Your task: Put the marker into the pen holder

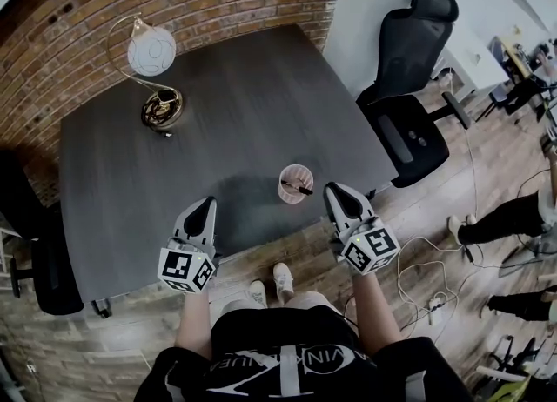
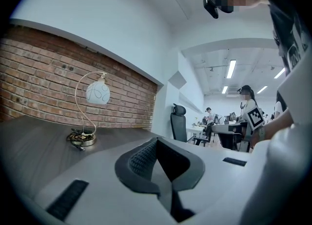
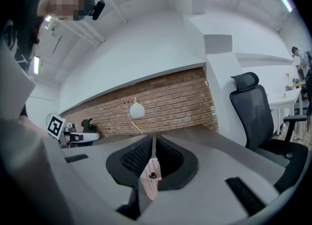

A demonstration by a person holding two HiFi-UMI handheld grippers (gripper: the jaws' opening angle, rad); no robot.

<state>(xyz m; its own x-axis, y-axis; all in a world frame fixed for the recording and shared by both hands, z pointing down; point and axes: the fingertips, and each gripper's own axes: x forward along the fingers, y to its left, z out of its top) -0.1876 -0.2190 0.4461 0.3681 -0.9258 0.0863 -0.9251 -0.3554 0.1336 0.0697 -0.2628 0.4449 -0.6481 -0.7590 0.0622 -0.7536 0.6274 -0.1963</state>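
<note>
Where the black marker (image 1: pixel 299 189) sits in the pale pink perforated pen holder (image 1: pixel 295 183), holder stands just ahead and left of the right gripper (image 1: pixel 334 191), jaws closed together on nothing. Left gripper (image 1: pixel 207 206): jaws likewise closed, empty; holder to its right. Dark grey desk (image 1: pixel 226 104) beneath. White-globe lamp (image 1: pixel 152 50) well ahead of left gripper.

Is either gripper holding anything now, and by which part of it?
Nothing is held. The left gripper and the right gripper both have their jaws together and empty; the marker lies in the pen holder, apart from both.
</note>
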